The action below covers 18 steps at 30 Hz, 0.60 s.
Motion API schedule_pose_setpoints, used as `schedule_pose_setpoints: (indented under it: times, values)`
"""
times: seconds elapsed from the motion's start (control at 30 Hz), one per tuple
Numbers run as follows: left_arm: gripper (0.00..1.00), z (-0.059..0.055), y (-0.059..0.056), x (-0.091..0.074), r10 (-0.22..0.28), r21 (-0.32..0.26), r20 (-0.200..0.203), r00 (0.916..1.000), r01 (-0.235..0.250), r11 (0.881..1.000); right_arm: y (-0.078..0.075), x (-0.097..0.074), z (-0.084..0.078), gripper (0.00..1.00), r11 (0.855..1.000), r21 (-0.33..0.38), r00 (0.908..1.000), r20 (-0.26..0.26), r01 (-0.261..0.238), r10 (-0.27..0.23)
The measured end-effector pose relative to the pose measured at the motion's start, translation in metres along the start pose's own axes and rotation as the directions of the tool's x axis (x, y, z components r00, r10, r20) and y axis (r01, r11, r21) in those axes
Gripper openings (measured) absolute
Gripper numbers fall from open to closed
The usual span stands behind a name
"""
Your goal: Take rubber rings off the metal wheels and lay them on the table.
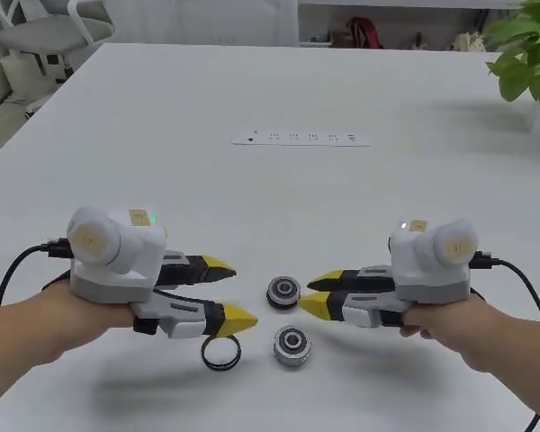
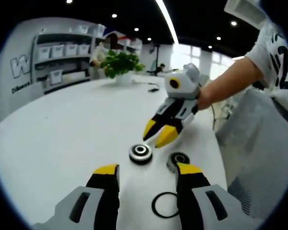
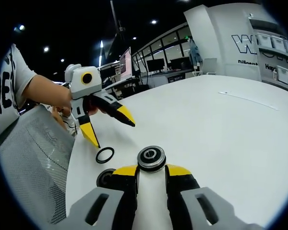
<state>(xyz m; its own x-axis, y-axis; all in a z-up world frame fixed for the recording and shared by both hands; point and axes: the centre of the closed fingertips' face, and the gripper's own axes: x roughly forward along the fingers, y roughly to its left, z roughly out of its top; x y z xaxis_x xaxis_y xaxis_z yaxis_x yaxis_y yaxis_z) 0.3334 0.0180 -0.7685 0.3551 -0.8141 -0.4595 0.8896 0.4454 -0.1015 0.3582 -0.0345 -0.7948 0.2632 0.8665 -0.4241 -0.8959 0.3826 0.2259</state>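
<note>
You have what looks like a power strip (image 1: 301, 138) at twelve o'clock, a leafy plant (image 1: 525, 52) at two, a white chair (image 1: 49, 31) at ten.

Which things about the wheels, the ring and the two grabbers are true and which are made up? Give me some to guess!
1. Two wheels lie on the table. True: one wheel is farther away and the other wheel is nearer.
2. The right gripper is holding a wheel. False: its jaws are open and hold nothing; both wheels lie on the table.
3. A black ring lies flat on the table near the left gripper. True.
4. The left gripper is shut tight. False: its jaws are wide apart.
5. A plant stands in the middle of the table. False: it is at the far right edge.
</note>
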Motion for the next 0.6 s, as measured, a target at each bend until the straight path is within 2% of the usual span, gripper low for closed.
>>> schedule_pose_setpoints:
  times: [0.4,0.6]
  values:
    - [0.44,-0.002,0.008,0.015,-0.016,-0.016,-0.005,0.9999,0.016,1.000,-0.002,0.005,-0.005,0.20,1.000,0.012,0.9999,-0.009,-0.008,0.008]
    - [0.40,0.002,0.006,0.023,-0.029,-0.005,-0.006,0.9996,0.029,1.000,-0.003,0.005,-0.006,0.20,1.000,0.013,0.9998,-0.013,-0.012,0.012]
